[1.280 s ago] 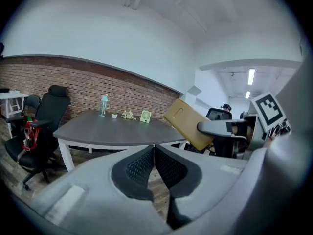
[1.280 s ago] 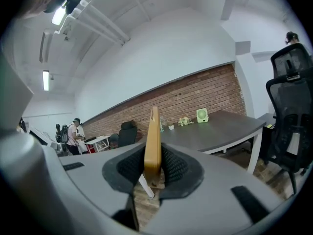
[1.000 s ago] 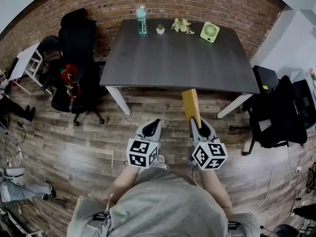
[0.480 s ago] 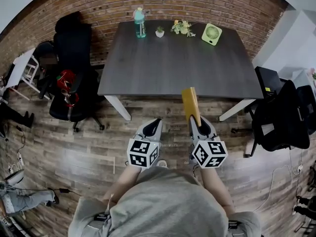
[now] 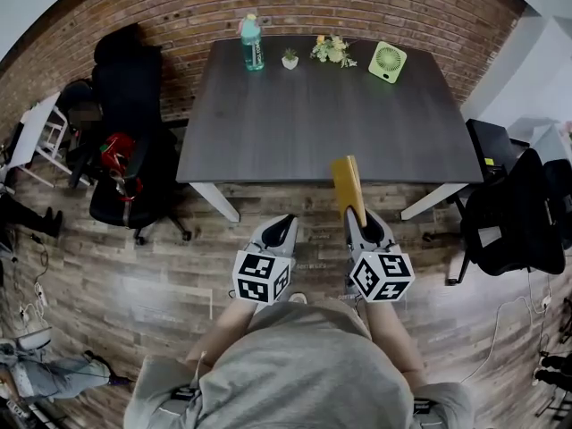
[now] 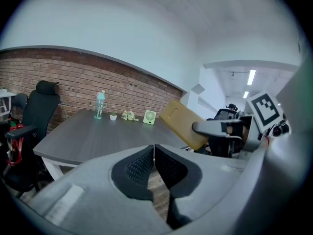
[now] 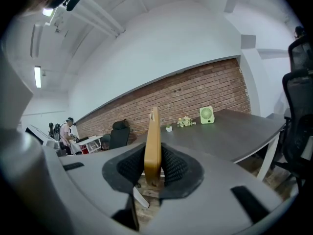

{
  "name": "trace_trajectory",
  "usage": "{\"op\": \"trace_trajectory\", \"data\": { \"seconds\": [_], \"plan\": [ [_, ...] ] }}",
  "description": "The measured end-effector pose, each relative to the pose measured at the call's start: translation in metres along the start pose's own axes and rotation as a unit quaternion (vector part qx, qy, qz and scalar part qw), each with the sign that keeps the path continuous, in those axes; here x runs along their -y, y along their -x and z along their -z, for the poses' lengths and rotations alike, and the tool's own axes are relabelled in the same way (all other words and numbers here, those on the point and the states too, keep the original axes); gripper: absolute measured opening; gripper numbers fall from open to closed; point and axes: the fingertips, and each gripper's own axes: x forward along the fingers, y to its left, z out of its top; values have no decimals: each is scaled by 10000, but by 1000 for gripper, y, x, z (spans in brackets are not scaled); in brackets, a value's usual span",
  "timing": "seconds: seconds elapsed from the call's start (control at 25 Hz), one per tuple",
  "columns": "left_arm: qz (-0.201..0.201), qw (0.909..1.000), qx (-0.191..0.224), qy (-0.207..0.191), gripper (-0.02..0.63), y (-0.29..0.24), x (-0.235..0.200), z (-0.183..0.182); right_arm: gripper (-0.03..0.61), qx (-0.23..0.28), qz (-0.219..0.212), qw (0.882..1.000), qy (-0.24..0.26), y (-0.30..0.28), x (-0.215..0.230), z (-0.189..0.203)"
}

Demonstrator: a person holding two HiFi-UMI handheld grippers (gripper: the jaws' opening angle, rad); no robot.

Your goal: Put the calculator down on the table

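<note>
Head view, left to right: black office chair point(image 5: 134, 88) at 10 o'clock, with a red item point(image 5: 116, 153) hanging at its near side, can't tell what it is. Dark table point(image 5: 331, 132) at 12 o'clock. On its far edge, in a row from 11 to 1 o'clock, are a teal bottle point(image 5: 253, 41), a small potted plant point(image 5: 290, 58), a flower bunch point(image 5: 329, 49) and a green fan point(image 5: 387, 62); all stand upright and apart from each other.

Left gripper point(image 5: 286, 220) sits just below centre at 6 o'clock, over the wood floor point(image 5: 134, 266) and short of the table's near edge. Its jaws are clenched pad to pad with nothing between them.

Right gripper point(image 5: 357, 216) is just beside it on the 3 o'clock side, jaws grasping the calculator point(image 5: 347, 184). The calculator is a flat yellow slab held on edge, both pads pressing its faces. It sticks out toward 12 o'clock, and its far end overlaps the table's near edge in the picture. It is in the air, not lying on the tabletop.

Person's grey shirt point(image 5: 304, 374) at 6 o'clock, a second black chair point(image 5: 505, 213) at 3 o'clock
</note>
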Motion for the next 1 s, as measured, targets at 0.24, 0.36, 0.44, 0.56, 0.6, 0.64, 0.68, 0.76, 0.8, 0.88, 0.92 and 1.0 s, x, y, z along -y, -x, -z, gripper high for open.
{"op": "trace_trajectory", "data": {
  "seconds": [0.24,0.36,0.44,0.56,0.6,0.64,0.68,0.76,0.8,0.88,0.92,1.0],
  "plan": [
    [-28,10000,-71,64,21,-9,-9,-1,83,-64,53,10000,-4,-13,7,-3],
    [-52,9999,-73,93,21,-16,-14,-2,83,-91,71,9999,2,-20,12,-3],
    [-88,9999,-75,118,21,-21,-18,-2,83,-121,67,9999,3,-27,17,-2],
    [-146,9998,-83,140,21,-34,-25,-3,83,-144,44,9999,1,-40,25,-2],
    [-155,9997,-86,136,21,-39,-27,-5,83,-147,39,9999,-2,-44,28,-3],
    [-159,9998,-88,130,21,-45,-28,-7,83,-154,34,9999,-5,-49,32,-4],
    [-160,9998,-86,123,21,-51,-30,-9,83,-165,30,9999,-6,-55,36,-6],
    [-166,9998,-77,100,21,-64,-33,-15,83,-191,19,9998,-3,-67,44,-8],
    [-174,9998,-76,86,21,-70,-35,-18,83,-200,12,9998,-2,-73,49,-10],
    [-194,9998,-85,69,21,-83,-38,-22,83,-214,4,9998,-3,-84,57,-13],
    [-204,9997,-93,66,21,-89,-39,-25,83,-221,3,9998,-8,-89,62,-15],
    [-223,9997,-105,63,21,-101,-42,-30,83,-242,-4,9997,-7,-99,71,-20]
  ]
}}
